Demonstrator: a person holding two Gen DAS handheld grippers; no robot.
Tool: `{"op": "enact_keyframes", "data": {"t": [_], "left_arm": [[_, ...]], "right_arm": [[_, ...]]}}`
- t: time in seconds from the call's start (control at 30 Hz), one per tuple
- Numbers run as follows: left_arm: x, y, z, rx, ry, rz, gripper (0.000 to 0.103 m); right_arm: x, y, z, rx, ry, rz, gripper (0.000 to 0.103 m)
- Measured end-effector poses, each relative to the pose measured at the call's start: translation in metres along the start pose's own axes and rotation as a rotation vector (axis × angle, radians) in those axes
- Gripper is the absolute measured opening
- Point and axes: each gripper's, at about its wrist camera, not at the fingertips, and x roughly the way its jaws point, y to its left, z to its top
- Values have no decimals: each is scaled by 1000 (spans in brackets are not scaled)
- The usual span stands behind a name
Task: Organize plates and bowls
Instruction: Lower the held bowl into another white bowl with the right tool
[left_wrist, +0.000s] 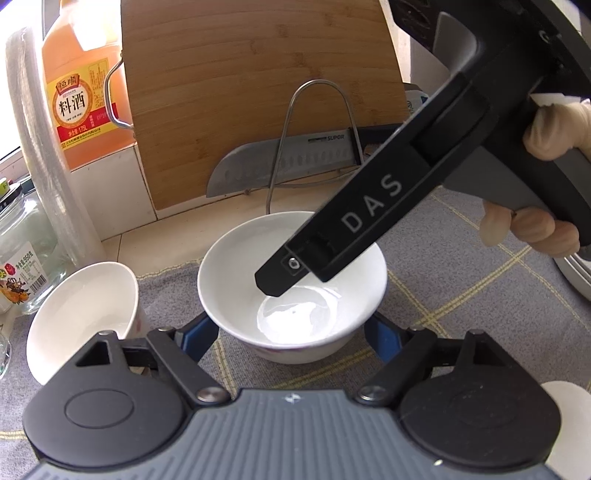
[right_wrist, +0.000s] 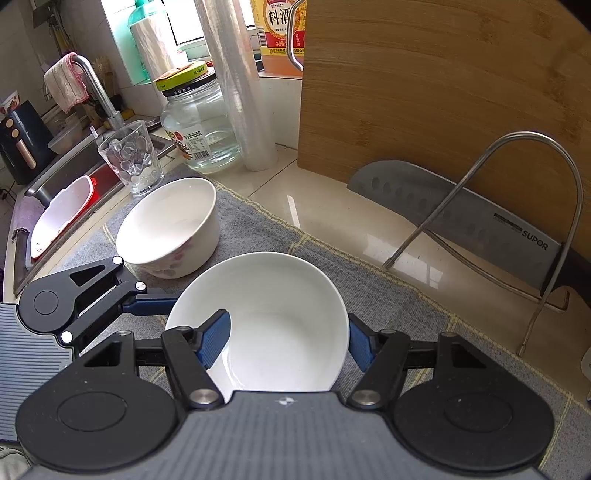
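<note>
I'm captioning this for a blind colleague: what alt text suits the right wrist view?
The right gripper straddles the rim of a white bowl on a grey mat, one blue finger inside, one outside. A second bowl, a glass and a jar stand behind.

Glossy white ceramic bowl (right_wrist: 273, 317); matt grey woven cloth mat (right_wrist: 369, 295); grained bamboo cutting board (right_wrist: 443, 92); brushed steel cleaver (right_wrist: 461, 218).

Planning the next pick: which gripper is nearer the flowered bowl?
Left. The left gripper sits right beside the flowered bowl, its fingers flanking the plain bowl next to it. The right gripper is farther, at the plain bowl's other side, one finger inside it.
</note>
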Motion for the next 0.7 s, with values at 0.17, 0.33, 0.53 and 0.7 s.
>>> {"op": "enact_keyframes", "data": {"t": [0.17, 0.33, 0.53, 0.7], "left_arm": [[-19, -6, 1, 21, 4, -11, 85], [-41, -12, 0, 20, 16, -28, 85], [-68, -23, 0, 31, 7, -42, 85], [-86, -32, -2, 24, 2, -68, 85]], "right_arm": [[-16, 11, -7, -8, -3, 8, 72], [-38, 28, -15, -29, -15, 15, 72], [-67, 47, -25, -44, -35, 15, 72], [-88, 59, -38, -43, -45, 10, 72]]}}
